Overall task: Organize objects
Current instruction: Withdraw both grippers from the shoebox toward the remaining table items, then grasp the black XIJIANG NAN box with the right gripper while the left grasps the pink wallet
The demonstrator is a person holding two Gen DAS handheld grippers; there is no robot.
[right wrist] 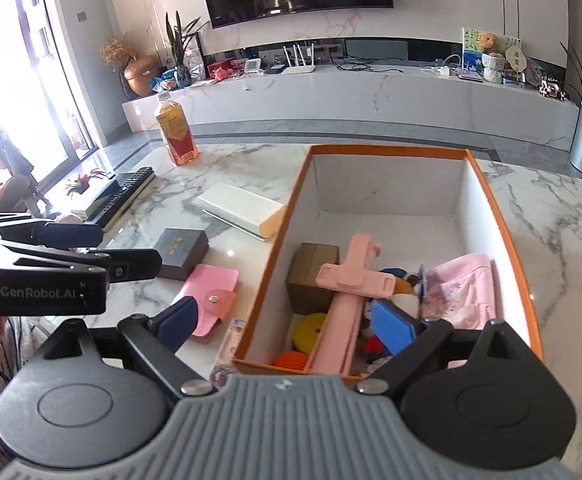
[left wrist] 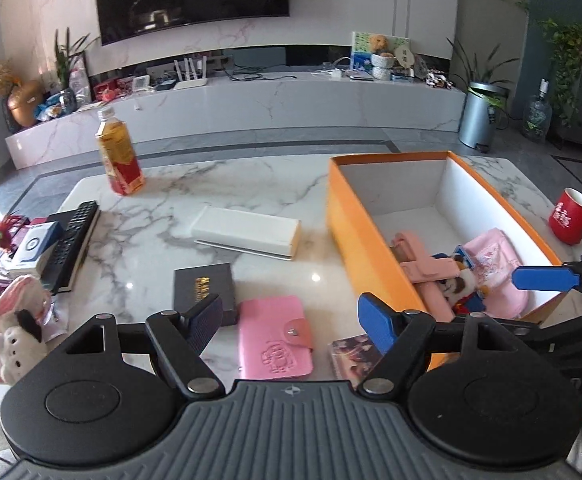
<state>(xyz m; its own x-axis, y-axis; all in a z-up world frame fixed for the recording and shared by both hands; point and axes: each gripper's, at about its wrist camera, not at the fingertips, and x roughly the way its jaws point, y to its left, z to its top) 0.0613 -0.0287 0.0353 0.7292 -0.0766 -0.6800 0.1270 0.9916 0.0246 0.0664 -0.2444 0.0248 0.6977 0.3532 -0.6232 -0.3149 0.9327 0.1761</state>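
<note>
We have both tongs spread wide and holding nothing. The left tongs (left wrist: pixel 295 322) hang over the pink card wallet (left wrist: pixel 275 338), which lies on the marble desk (left wrist: pixel 163 200) at 6 o'clock in the left wrist view, just beside the black gift box (left wrist: pixel 205 288) at 7 o'clock. The right tongs (right wrist: pixel 287 324) straddle the near wall of the orange box (right wrist: pixel 503 240), above the pink phone stand (right wrist: pixel 351 280), the brown carton (right wrist: pixel 313 280), a plush toy (right wrist: pixel 403 292) and a pink cloth (right wrist: pixel 465 288) already inside.

Still out on the desk: the wallet, the black box, the white case (left wrist: pixel 247 236) at 11 o'clock, and the tea bottle (left wrist: pixel 119 156) far off at 10 o'clock.

Risks, as we judge them: the wallet is thin and flat, so the pads may skid off its slick cover or scrape the marble. The black box sits close enough that 1 finger could nudge it. The 2 tools are near each other, so a swing toward the box could make them collide. The bottle is tall and could tip.

Legible writing: "GenRobot.AI" on the left tool's side in the right wrist view. The gold print on the black box and the bottle label are too blurred to read.
</note>
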